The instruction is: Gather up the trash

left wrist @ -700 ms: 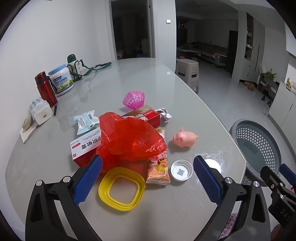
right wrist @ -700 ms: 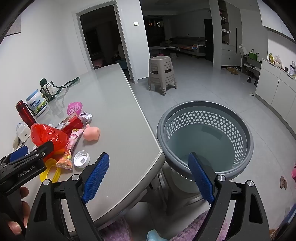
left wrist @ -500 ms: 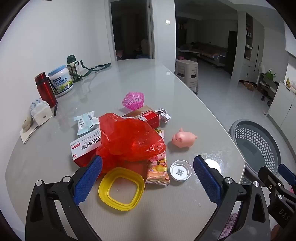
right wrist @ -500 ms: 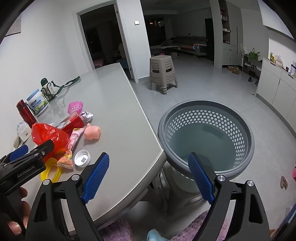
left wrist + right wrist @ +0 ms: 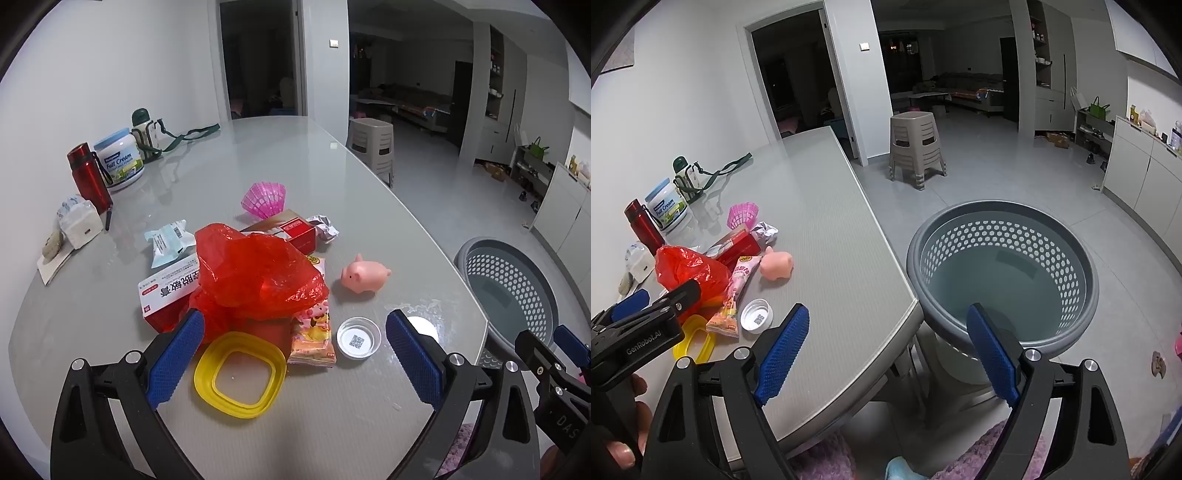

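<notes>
The left hand-held gripper (image 5: 293, 356) is hovering wide open, empty, just before one crumpled red plastic bag (image 5: 258, 273) lying on the grey desk (image 5: 369, 424); the right hand-held gripper (image 5: 886, 352) is gaping, empty, well right of that bag, over one grey perforated basket (image 5: 1067, 273).

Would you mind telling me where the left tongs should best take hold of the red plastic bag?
Grip the crumpled crest of the red plastic bag, coming from above. It is heaped in loose folds over the boxes, so its raised ridge probably pinches easily; its low edges lie against the yellow lid and snack packet. The left tongs are open, facing it.
</notes>
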